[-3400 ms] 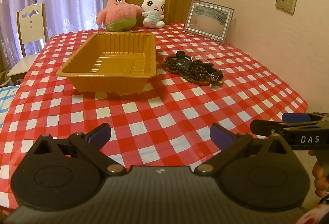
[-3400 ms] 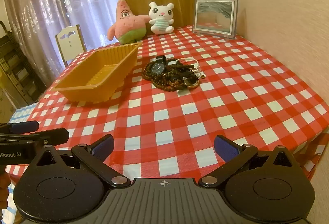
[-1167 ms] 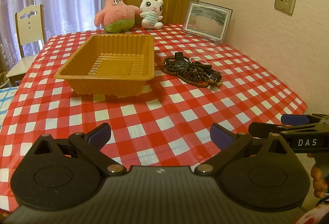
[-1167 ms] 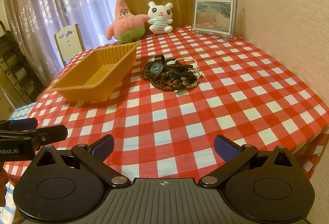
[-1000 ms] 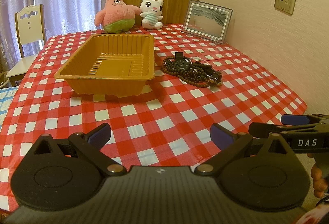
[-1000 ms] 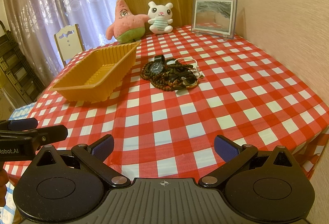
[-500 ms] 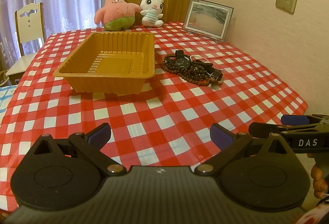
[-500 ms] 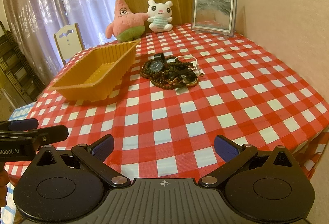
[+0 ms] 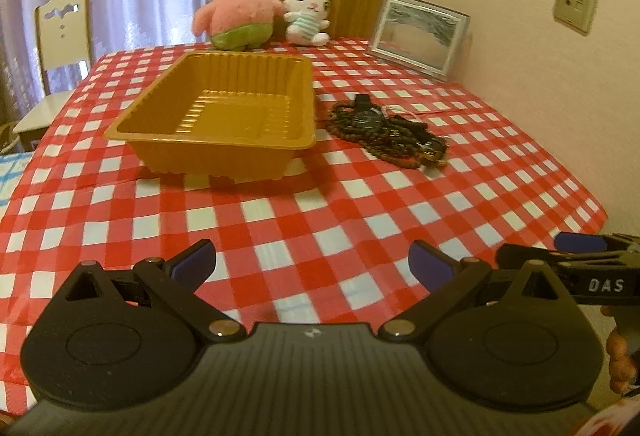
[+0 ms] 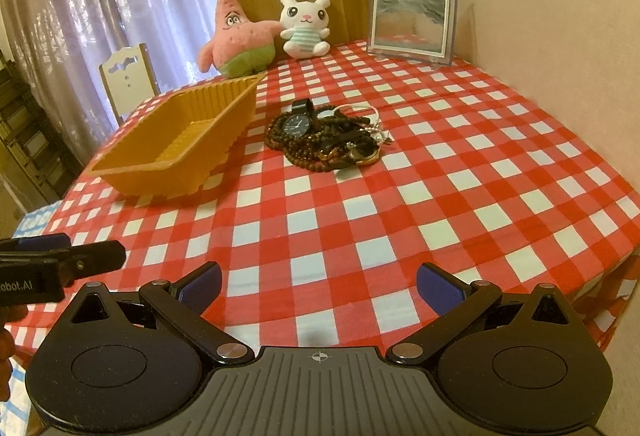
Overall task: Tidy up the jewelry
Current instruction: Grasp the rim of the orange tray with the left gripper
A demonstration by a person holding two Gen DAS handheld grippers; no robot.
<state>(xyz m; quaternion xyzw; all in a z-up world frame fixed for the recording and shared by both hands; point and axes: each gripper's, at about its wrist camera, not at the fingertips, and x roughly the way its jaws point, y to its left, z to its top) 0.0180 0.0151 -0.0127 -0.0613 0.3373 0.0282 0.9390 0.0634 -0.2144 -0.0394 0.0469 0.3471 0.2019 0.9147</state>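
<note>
I have both pairs of blue-padded fingers spread wide with nothing between them: my left gripper (image 9: 312, 264) and my right gripper (image 10: 318, 286) hang over the near edge of the red-and-white checked tablecloth (image 10: 360, 220), well short of anything to grasp. The task's pile, a tangle of dark brown bead strands (image 10: 308, 150) with a black round-faced wristwatch (image 10: 298, 124) on top and thin silver bangles (image 10: 360, 112) at its far side, lies just to the right of the empty amber ribbed plastic tray (image 9: 224, 120), apart from its wall. My worry is the tangle itself (the strands look looped through one another): closing on one strand could drag the whole heap, watch included, and spill it short of the tray. A light tray like that may also slide if a finger bumps its rim.
</note>
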